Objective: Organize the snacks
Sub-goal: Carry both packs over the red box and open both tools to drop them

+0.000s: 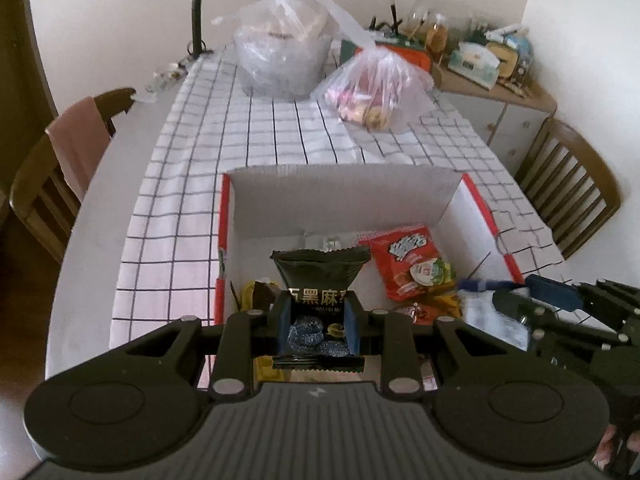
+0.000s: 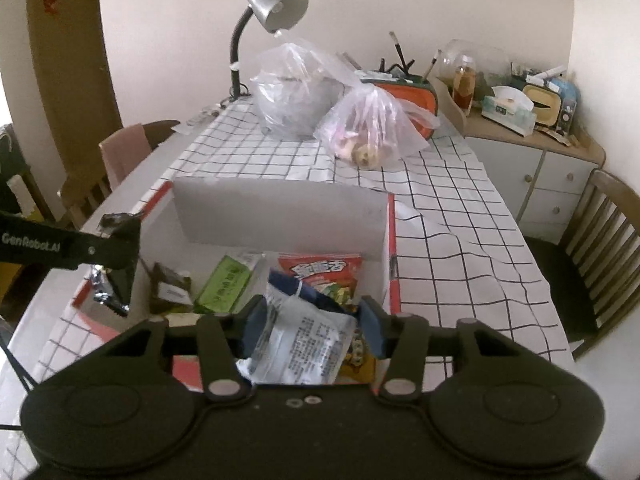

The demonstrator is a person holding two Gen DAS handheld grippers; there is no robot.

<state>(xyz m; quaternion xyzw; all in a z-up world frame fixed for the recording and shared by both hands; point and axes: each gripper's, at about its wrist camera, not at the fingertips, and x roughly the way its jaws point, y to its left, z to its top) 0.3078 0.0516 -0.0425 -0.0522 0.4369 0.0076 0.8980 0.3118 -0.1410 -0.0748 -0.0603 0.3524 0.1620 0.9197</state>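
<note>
A white cardboard box with red edges [image 1: 344, 196] [image 2: 280, 216] stands open on the checked tablecloth. My left gripper [image 1: 318, 322] is shut on a black snack packet with gold lettering [image 1: 320, 272], held upright over the box's left side; it also shows in the right wrist view [image 2: 114, 276]. My right gripper [image 2: 314, 326] is shut on a white and blue snack packet [image 2: 304, 344], held over the box's right side. In the box lie a red snack bag [image 1: 408, 264] [image 2: 320, 268], a green packet [image 2: 228, 280] and a brown packet [image 2: 170, 288].
Two clear plastic bags [image 1: 280, 56] [image 1: 372, 88] sit at the far end of the table [image 1: 100, 208]. A desk lamp [image 2: 272, 12] stands behind them. Wooden chairs [image 1: 572, 184] [image 1: 60, 168] flank the table. A cluttered cabinet [image 2: 532, 152] stands at the right.
</note>
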